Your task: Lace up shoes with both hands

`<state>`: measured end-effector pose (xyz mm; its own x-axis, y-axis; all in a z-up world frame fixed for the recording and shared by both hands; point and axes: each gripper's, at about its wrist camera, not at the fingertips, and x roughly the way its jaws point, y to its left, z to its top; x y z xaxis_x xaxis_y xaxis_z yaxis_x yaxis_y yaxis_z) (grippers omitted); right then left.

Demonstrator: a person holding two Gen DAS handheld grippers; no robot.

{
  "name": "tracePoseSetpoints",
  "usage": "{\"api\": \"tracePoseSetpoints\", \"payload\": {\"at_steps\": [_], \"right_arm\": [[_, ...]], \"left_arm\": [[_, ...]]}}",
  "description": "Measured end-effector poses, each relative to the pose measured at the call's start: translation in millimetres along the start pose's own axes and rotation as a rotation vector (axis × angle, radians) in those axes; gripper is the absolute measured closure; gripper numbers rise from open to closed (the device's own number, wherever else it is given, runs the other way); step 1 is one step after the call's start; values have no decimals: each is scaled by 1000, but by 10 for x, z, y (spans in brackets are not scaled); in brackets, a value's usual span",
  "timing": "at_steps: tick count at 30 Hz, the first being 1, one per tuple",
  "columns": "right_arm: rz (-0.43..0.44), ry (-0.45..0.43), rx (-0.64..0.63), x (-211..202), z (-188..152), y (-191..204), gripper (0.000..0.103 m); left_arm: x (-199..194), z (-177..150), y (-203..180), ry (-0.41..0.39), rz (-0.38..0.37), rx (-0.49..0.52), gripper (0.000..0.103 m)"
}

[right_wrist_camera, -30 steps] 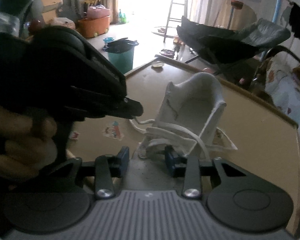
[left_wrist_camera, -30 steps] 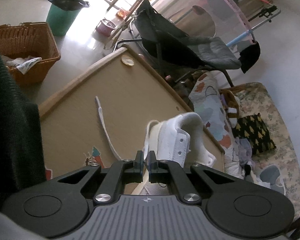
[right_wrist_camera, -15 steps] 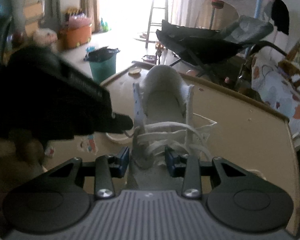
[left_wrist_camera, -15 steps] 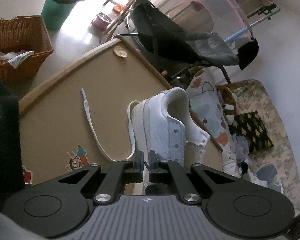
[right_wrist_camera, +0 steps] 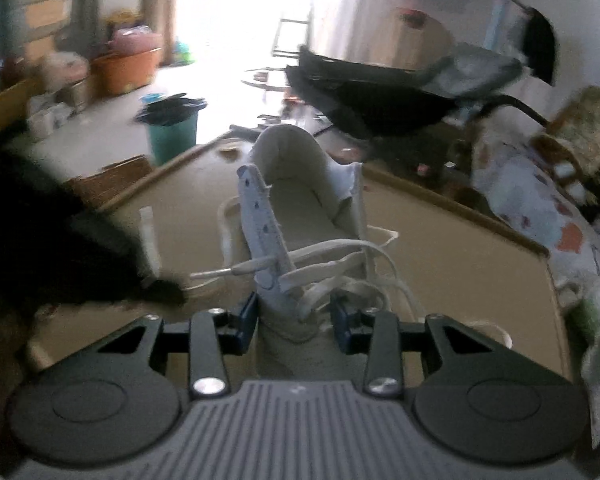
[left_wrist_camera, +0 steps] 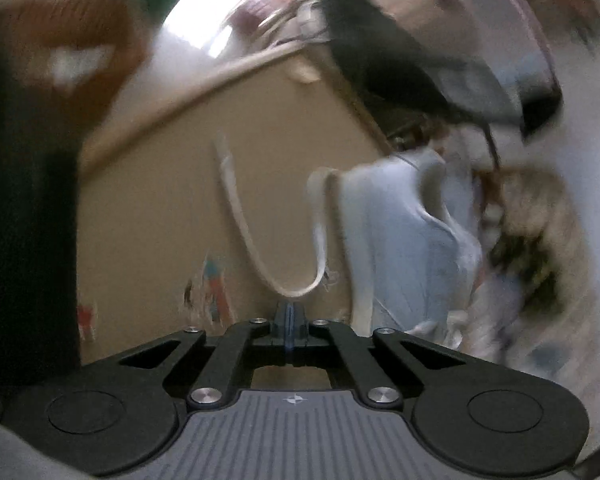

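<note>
A white shoe [right_wrist_camera: 300,216] rests on the tan table [right_wrist_camera: 460,264] with its heel away from me. My right gripper [right_wrist_camera: 295,318] is shut on its toe, a blue pad against each side. Loose white lace [right_wrist_camera: 340,266] crosses the lower eyelets, and one lace tip [right_wrist_camera: 236,269] pokes out to the left. In the blurred left wrist view the shoe [left_wrist_camera: 400,240] stands at the right and the lace [left_wrist_camera: 240,216] hangs in a U. The bottom of that U meets my left gripper [left_wrist_camera: 290,314], whose jaws are shut on it. That gripper [right_wrist_camera: 172,293] shows as a dark shape left of the shoe.
A black reclining chair [right_wrist_camera: 380,96] stands beyond the table's far edge. A teal bin [right_wrist_camera: 172,140] and an orange tub [right_wrist_camera: 126,70] are on the floor at the back left. A wicker basket [left_wrist_camera: 60,48] is at the left. A patterned sofa [right_wrist_camera: 540,200] lies to the right.
The left gripper sank and rolled, its jaws closed the last gap, and its view blurred. In the right wrist view the shoe turned heel-away and the left gripper dropped lower left.
</note>
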<state>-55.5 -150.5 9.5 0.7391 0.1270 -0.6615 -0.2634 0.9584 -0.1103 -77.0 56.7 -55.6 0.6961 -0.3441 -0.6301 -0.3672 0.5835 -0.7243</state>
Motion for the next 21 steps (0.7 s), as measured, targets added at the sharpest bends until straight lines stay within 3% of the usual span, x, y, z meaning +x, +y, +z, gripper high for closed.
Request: {"api": "tracePoseSetpoints", "payload": {"at_steps": [2,7,11,12,14,18,21], "right_arm": [[0,-3,40,41,1,-114,64],[39,-13,40,56,-32,-226,64],[80,-22,-24,8,-79,-266,65],[91,-27,-48,-6,-99,-283,65],[122,-31,-89,-33,-124,-336,65],[190,-47,-218,-94,-208,-444,65],[215,-65,-268,-123,-260,-480,64]], "left_arm": [[-9,-3,-34,-13,8,38,103],[-60,-24,-219,-50,-129,124,101],[-60,-33,-312,-38,-179,160,82],[-52,-69,-384,-30,-168,203,77],[-64,-144,-520,-20,-162,317,53],[-79,-358,-821,-18,-179,629,46],[-2,-468,-976,-9,-136,783,46]]}}
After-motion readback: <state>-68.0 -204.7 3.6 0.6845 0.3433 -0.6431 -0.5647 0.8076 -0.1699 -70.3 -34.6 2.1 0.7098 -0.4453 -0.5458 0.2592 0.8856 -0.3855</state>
